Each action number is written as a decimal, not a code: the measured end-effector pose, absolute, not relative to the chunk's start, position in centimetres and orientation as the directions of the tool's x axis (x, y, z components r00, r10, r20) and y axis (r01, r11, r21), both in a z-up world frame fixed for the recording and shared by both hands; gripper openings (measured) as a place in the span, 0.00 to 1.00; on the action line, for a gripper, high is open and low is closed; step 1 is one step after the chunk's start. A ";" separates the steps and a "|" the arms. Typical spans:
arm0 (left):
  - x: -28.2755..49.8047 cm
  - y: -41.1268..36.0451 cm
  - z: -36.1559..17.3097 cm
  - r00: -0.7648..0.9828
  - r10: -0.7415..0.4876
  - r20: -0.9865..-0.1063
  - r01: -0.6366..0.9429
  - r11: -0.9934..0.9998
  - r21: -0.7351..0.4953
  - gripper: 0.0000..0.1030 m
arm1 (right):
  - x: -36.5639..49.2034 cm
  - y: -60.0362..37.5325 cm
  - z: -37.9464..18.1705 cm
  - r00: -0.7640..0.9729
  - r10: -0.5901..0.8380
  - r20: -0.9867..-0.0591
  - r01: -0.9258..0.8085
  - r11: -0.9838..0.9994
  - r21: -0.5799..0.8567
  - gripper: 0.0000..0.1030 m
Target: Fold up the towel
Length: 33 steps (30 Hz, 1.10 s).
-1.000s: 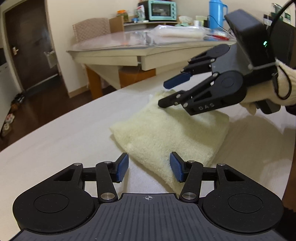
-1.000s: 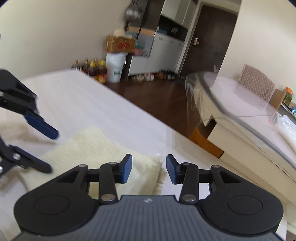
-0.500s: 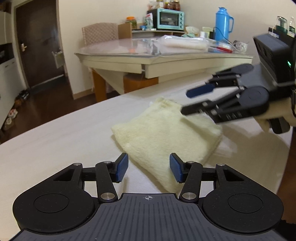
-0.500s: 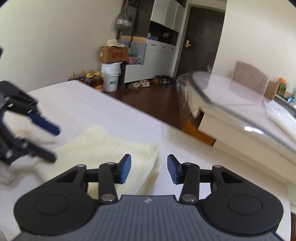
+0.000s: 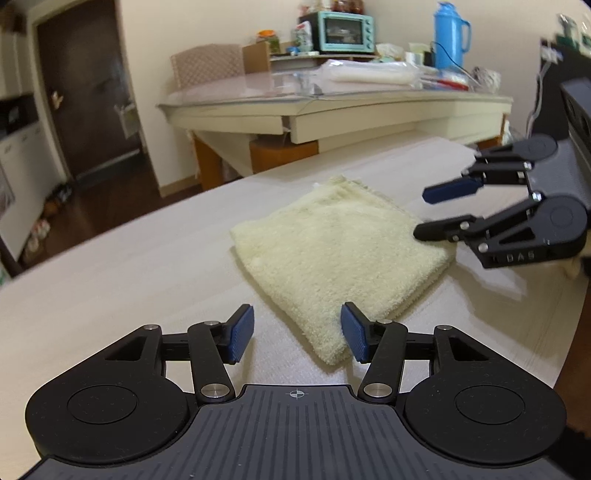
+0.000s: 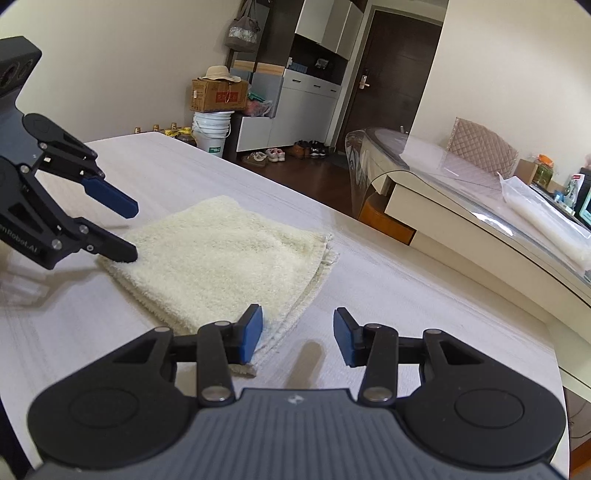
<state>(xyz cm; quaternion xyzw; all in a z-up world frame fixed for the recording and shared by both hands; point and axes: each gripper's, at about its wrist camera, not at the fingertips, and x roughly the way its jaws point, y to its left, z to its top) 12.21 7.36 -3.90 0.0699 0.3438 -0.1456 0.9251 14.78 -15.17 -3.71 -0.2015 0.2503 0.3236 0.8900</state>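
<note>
A cream towel (image 5: 340, 254) lies folded into a thick rectangle on the white table (image 5: 110, 280); it also shows in the right wrist view (image 6: 221, 258). My left gripper (image 5: 297, 334) is open and empty, just short of the towel's near corner; it also shows in the right wrist view (image 6: 125, 230). My right gripper (image 6: 297, 338) is open and empty, beside the towel's layered edge; in the left wrist view it (image 5: 424, 214) hovers at the towel's right side.
A second table (image 5: 332, 107) under clear plastic stands beyond, with a teal oven (image 5: 345, 31), a blue flask (image 5: 448, 35) and a chair (image 5: 205, 66). Dark floor, a door (image 6: 384, 74), a bucket (image 6: 212, 129) and shoes (image 6: 280, 153) lie past the table edge.
Both grippers have pulled back from the towel. The right gripper moved off the towel's top to its right side. The towel lies flat and has not moved.
</note>
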 end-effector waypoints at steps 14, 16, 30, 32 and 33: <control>11.0 6.7 -3.3 0.767 -0.157 -0.622 0.211 0.977 0.013 0.78 | 13.8 -15.9 -2.8 0.695 0.441 -0.568 -0.613 0.776 -0.147 0.72; 10.5 6.7 -3.1 0.771 -0.169 -0.614 0.206 0.978 -0.011 0.81 | 13.1 -16.4 -2.5 0.694 0.441 -0.570 -0.600 0.792 -0.118 0.76; 6.6 6.7 -2.5 0.796 -0.156 -0.585 0.160 0.986 -0.044 0.90 | 8.4 -17.0 -1.4 0.660 0.476 -0.581 -0.594 0.804 -0.016 0.84; 6.1 6.9 -2.4 0.797 -0.157 -0.583 0.148 0.987 -0.063 0.94 | 7.9 -17.0 -1.3 0.658 0.482 -0.579 -0.593 0.805 -0.003 0.84; 5.9 7.0 -2.4 0.797 -0.158 -0.583 0.144 0.987 -0.070 0.94 | 7.7 -17.0 -1.3 0.657 0.485 -0.577 -0.593 0.805 0.002 0.84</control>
